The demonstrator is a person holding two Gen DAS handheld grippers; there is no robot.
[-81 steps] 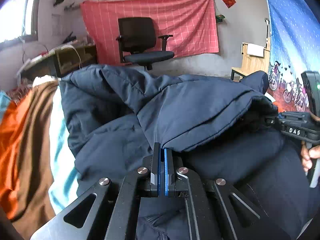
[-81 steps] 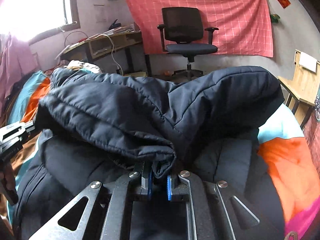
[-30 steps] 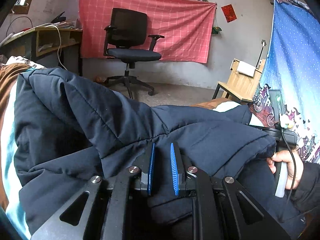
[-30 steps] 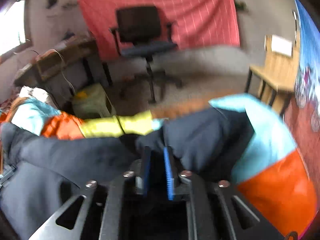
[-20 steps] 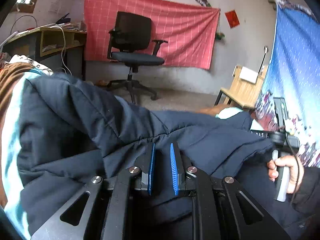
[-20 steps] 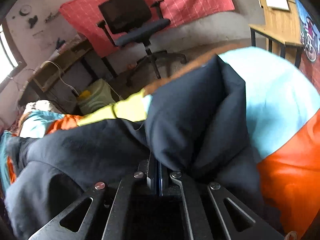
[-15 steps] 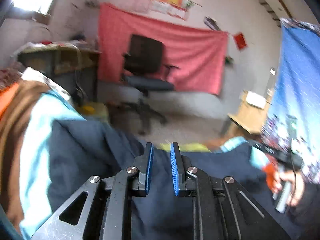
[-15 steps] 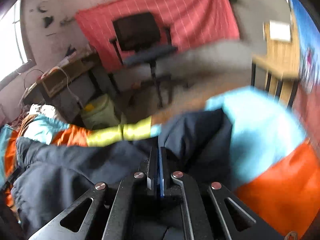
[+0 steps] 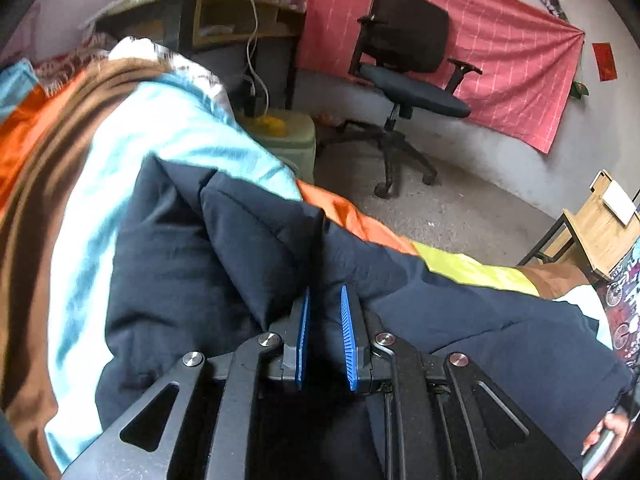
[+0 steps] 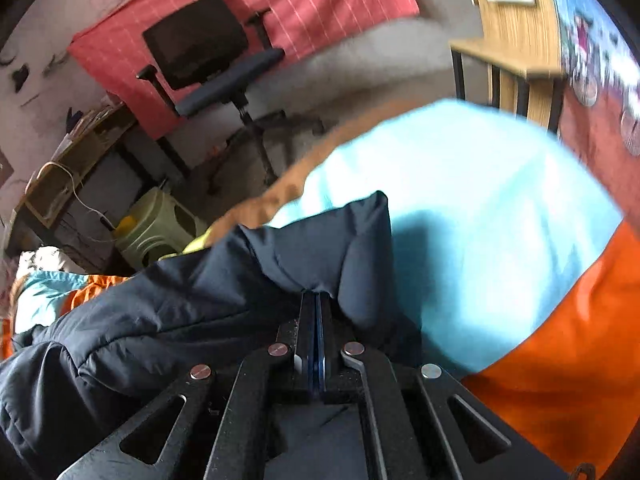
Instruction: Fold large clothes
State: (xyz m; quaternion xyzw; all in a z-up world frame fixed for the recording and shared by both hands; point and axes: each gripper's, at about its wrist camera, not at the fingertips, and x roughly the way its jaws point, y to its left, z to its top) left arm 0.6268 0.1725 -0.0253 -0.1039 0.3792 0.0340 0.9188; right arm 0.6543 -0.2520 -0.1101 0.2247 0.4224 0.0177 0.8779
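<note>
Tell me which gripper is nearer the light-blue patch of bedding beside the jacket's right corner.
Right. The right gripper pinches the navy jacket corner beside that light-blue patch; the left gripper sits mid-jacket, fingers apart.

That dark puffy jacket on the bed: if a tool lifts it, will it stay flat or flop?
The navy jacket would probably flop: it already bunches into soft folds. The quilted padding suggests it is bulky yet light. The right tool pinches a thin fold, so it looks easy to compress.
</note>
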